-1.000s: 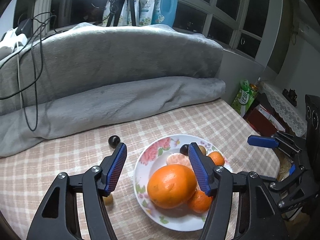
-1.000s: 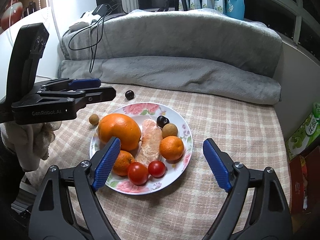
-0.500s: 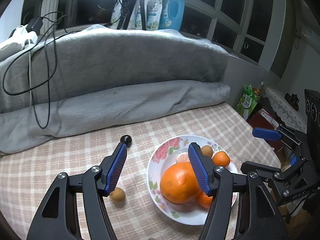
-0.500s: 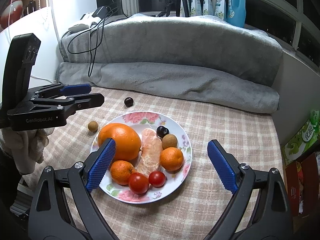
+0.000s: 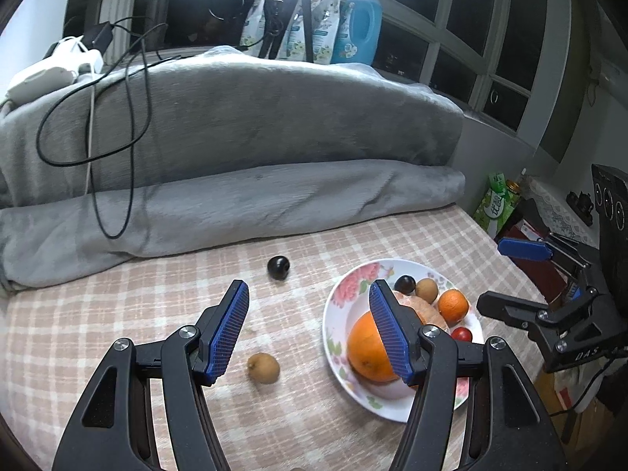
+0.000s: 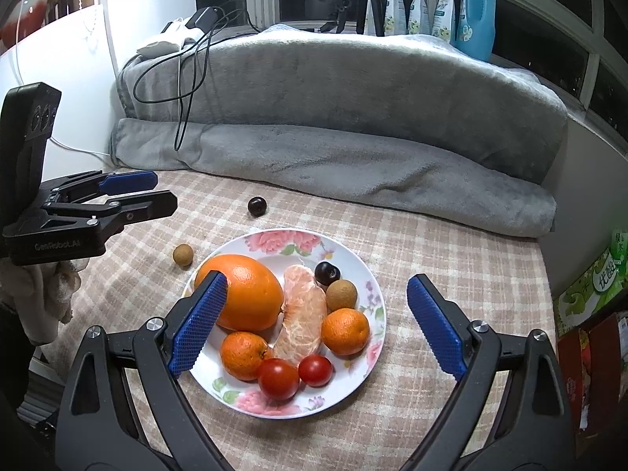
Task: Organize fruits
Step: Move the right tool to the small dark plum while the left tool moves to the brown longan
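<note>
A floral white plate (image 6: 341, 400) (image 5: 341, 349) on the checked cloth holds a big orange (image 6: 247, 290) (image 5: 365, 349), a peeled citrus piece (image 6: 302, 314), two small oranges, two tomatoes (image 6: 278, 378), a dark plum (image 6: 327, 272) and a brown longan (image 6: 341, 294). A loose brown longan (image 5: 263, 367) (image 6: 183, 255) and a loose dark plum (image 5: 278, 267) (image 6: 257, 207) lie on the cloth left of the plate. My left gripper (image 5: 308, 333) is open and empty, above the loose longan. My right gripper (image 6: 314, 327) is open and empty, above the plate.
A rolled grey blanket (image 5: 235, 204) runs along the back of the cloth, with black cables (image 5: 129, 117) on it. Bottles and a tripod stand on the window sill (image 5: 357, 27). A green carton (image 6: 592, 286) and boxes stand past the cloth's right edge.
My left gripper has moved left off the plate, so the loose longan now lies between its fingers in view. My right gripper has drawn back and up a little. Both stay open.
</note>
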{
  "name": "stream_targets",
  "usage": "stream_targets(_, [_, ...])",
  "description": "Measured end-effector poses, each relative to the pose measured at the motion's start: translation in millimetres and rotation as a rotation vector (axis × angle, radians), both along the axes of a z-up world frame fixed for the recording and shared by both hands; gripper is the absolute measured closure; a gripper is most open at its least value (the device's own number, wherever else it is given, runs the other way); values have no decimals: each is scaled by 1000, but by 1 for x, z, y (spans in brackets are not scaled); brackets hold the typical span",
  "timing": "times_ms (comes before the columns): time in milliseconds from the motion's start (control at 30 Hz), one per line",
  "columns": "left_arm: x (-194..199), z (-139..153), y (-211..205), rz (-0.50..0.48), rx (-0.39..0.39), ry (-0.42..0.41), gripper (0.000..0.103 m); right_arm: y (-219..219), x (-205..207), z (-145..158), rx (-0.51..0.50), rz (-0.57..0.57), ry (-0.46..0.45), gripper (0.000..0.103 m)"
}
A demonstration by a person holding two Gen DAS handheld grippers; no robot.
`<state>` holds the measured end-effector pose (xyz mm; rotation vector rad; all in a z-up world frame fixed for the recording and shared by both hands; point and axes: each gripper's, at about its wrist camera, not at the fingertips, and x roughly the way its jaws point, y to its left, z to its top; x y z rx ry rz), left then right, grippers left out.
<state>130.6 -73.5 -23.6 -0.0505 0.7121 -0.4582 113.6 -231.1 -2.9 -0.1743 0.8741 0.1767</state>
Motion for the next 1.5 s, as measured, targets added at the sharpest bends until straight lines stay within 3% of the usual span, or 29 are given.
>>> stream_targets(267, [-10, -4, 18, 32, 14, -3, 39, 3, 12, 6, 42, 6, -8, 8])
stream_targets(433, [-14, -16, 28, 51, 44, 11, 39, 16, 24, 5, 18, 44, 2, 8])
stream_targets(833, [-18, -32, 37, 63, 76, 46, 40, 43, 61, 6, 70, 130, 84, 8])
stream_targets(1200, [-15, -42, 42, 57, 45, 70, 43, 49, 113, -9, 168, 90, 204, 9])
stream_targets(1400, [-13, -48, 42, 46, 19, 91, 49, 54, 136, -23, 184, 72, 264, 15])
stream_targets(1500, [-11, -52, 40, 37, 12, 103, 53, 56, 148, -34, 204, 61, 311, 29])
